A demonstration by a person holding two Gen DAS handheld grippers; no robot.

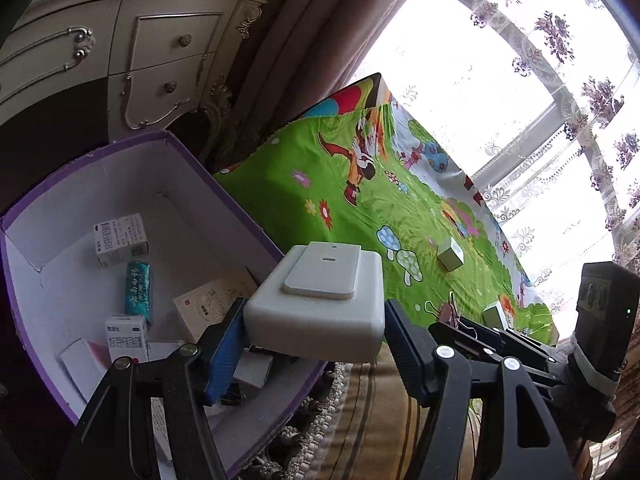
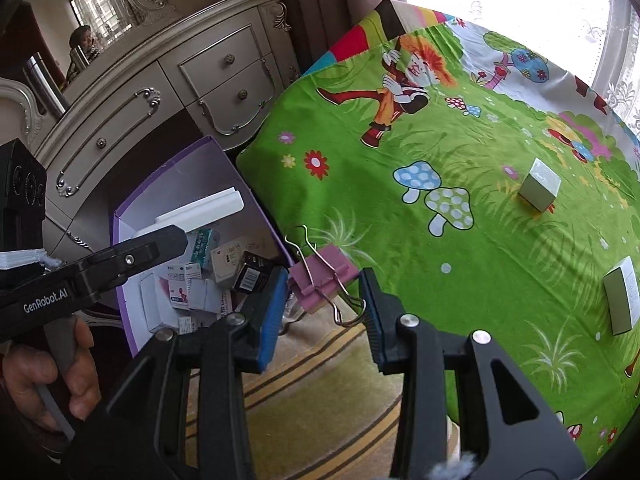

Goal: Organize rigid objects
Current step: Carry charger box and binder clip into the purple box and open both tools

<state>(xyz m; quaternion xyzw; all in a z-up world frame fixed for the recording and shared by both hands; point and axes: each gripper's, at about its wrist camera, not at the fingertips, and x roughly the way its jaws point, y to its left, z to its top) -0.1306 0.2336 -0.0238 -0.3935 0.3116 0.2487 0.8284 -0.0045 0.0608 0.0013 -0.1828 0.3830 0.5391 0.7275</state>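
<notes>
While left tool (image 1: pixel 314 328) clamps white block (image 1: pixel 320 300) over purple box (image 1: pixel 224 188) (half-filled), right tool (image 2: pixel 322 312) gapes, unladen.

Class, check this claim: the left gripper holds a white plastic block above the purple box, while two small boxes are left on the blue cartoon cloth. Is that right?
One detail is wrong: the cartoon cloth is green, not blue, as the right wrist view shows. The rest stands: the left gripper holds the white plastic block above the purple box, and two small boxes are left on the cloth.
</notes>
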